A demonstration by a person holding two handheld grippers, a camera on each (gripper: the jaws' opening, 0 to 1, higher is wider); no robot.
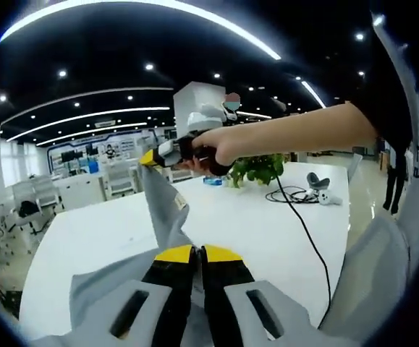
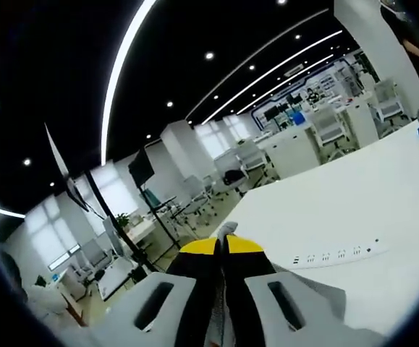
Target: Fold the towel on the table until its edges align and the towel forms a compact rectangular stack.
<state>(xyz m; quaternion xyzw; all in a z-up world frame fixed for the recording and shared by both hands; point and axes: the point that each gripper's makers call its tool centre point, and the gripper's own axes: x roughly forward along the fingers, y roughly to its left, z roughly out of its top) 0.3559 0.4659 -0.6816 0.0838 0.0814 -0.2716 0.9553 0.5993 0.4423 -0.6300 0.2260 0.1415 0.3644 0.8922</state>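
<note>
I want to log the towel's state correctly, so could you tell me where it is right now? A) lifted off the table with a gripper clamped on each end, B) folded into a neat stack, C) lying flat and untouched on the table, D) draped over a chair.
A: the left gripper and right gripper each pinch the grey towel, stretched above the white table.
</note>
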